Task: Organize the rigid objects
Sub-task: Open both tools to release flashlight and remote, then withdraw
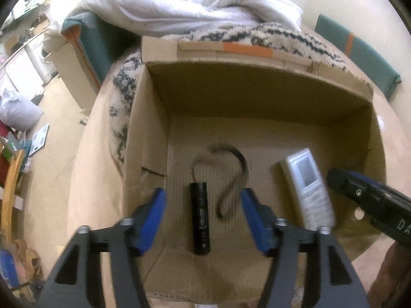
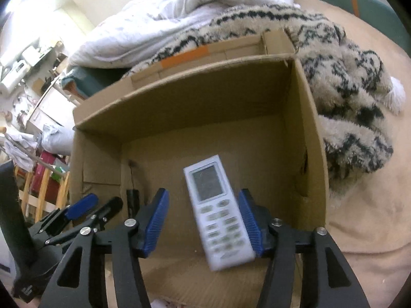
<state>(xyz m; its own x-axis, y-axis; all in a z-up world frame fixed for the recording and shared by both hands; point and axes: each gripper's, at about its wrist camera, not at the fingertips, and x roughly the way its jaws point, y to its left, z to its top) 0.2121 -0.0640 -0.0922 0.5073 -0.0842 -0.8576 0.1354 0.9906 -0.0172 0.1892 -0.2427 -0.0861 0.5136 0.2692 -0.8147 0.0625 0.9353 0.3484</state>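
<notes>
1. The cardboard box (image 1: pixel 154 133) stands open-topped, its brown walls upright and its flaps folded outward.
2. The black flashlight (image 1: pixel 201 218) lies flat on the box floor near the left wall, a dark wrist strap (image 1: pixel 235 179) curling away from its far end.
3. The white remote control (image 2: pixel 218 213) lies in the box, screen and buttons facing up, well right of the flashlight.

Inside the box (image 1: pixel 154 133), bare floor lies open toward the far wall, while the torch (image 1: pixel 201 218) and its strap (image 1: pixel 231 177) crowd the near left and the remote (image 2: pixel 218 210) the near right.
</notes>
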